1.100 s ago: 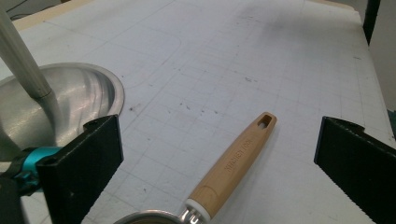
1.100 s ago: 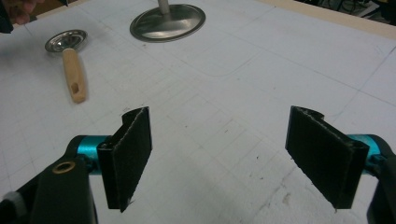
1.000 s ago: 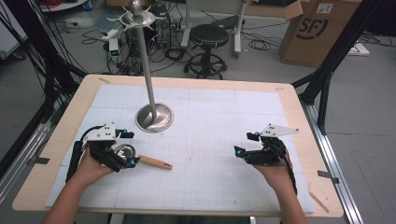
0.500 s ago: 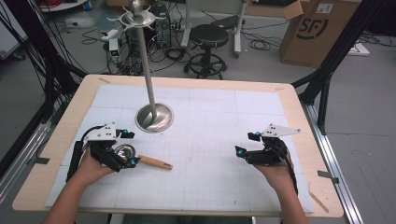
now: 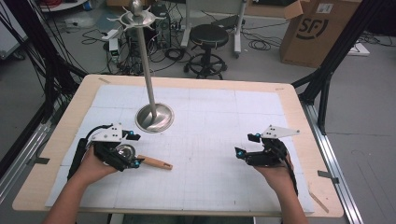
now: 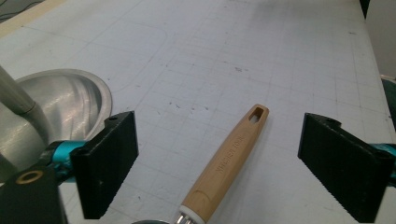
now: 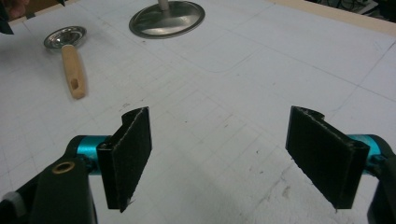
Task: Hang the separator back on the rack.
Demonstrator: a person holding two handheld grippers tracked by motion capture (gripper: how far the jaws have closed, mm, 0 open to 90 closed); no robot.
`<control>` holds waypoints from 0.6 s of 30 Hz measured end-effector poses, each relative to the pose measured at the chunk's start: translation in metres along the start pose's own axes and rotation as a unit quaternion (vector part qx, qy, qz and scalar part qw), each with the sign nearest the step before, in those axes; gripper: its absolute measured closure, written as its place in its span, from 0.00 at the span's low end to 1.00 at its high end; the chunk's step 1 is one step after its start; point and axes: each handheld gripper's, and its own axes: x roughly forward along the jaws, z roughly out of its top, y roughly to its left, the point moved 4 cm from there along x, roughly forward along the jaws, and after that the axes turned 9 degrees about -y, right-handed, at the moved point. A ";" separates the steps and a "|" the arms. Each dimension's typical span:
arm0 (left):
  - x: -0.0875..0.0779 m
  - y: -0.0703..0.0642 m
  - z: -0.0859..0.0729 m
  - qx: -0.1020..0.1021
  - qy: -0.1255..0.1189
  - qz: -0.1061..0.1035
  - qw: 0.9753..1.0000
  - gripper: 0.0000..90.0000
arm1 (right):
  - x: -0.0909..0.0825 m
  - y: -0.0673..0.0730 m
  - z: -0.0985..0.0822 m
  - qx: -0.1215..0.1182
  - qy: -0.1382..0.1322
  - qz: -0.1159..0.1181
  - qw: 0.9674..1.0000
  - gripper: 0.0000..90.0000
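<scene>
A small metal strainer with a wooden handle lies on the white mat at the front left. My left gripper sits low over it, and its jaws have just been closing. In the left gripper view the handle lies between the two black pads of the left gripper, which stand apart from it on both sides. My right gripper rests at the front right, open, and between its pads there is only bare mat.
A metal stand with a round base and a tall pole with hooks at the top rises behind the left hand. The wooden table edge frames the mat. A stool and a cardboard box stand beyond the table.
The left gripper has edged slightly toward the handle. The right hand and the strainer have stayed where they were.
</scene>
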 end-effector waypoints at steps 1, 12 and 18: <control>0.001 0.000 -0.001 0.002 0.008 -0.002 1.000 0.20 | 0.000 -0.001 -0.001 -0.002 0.001 0.000 1.000 0.24; 0.024 0.001 0.000 0.034 0.107 -0.028 0.993 0.35 | -0.006 -0.003 -0.007 0.003 0.007 -0.009 1.000 0.24; 0.035 -0.003 0.000 0.058 0.158 -0.042 0.985 0.39 | -0.012 -0.004 -0.010 0.005 0.007 -0.013 1.000 0.24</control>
